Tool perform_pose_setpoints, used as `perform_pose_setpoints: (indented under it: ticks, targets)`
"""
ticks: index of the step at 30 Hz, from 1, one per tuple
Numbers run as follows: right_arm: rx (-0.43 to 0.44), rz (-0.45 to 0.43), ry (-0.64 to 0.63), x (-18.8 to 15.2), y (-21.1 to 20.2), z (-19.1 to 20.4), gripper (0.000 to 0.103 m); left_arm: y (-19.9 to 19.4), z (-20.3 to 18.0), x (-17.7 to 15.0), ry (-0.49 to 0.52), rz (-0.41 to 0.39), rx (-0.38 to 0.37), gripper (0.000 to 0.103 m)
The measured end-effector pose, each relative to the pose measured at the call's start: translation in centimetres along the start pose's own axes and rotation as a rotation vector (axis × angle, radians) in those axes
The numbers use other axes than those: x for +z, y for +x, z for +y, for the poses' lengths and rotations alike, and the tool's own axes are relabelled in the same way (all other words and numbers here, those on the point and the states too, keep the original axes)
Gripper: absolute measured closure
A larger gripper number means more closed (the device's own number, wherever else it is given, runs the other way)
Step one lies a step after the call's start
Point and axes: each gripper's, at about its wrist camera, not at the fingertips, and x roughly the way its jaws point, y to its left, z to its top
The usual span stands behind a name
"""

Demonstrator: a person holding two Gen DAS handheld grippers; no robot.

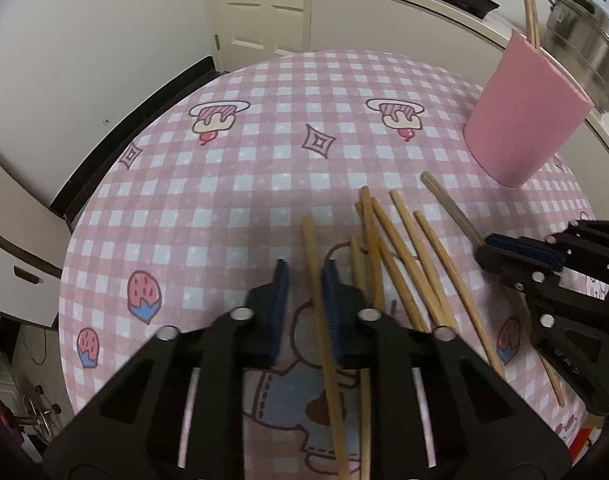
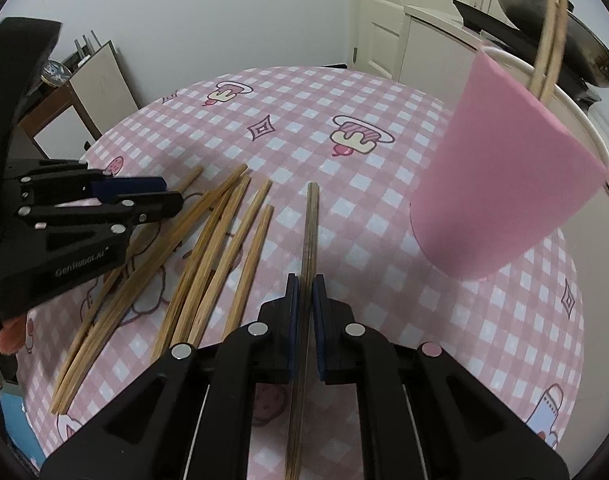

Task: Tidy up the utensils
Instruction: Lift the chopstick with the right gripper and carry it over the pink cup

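Note:
Several bamboo chopsticks lie loose on the pink checked tablecloth; they also show in the right wrist view. A pink cup stands at the right with two chopsticks in it; it also shows in the right wrist view. My left gripper is open, its pads either side of one chopstick. My right gripper is shut on a darker chopstick that points toward the cup. The right gripper shows in the left view, the left gripper in the right view.
A white counter behind the table holds a steel pot and a dark wok. A white door is at the back. The table edge curves away at the left, with a drawer unit beyond it.

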Motion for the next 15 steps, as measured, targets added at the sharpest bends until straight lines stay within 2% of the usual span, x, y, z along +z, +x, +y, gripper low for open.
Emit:
perform_pose_setpoints:
  ticks: [2,9,15]
  targets:
    - [-0.004,0.007,-0.002,0.5,0.3,0.0,0.096,0.0,-0.1,0.1,-0.002,-0.002,-0.006,0.095]
    - [-0.016,0.003,-0.013,1.2,0.4,0.3,0.098,-0.9,0.2,0.2,-0.040,-0.013,-0.036,0.097]
    - [0.018,-0.090,0.011,1.2,-3.3,0.2,0.098,-6.5,0.2,0.4,-0.042,-0.125,-0.047,0.097]
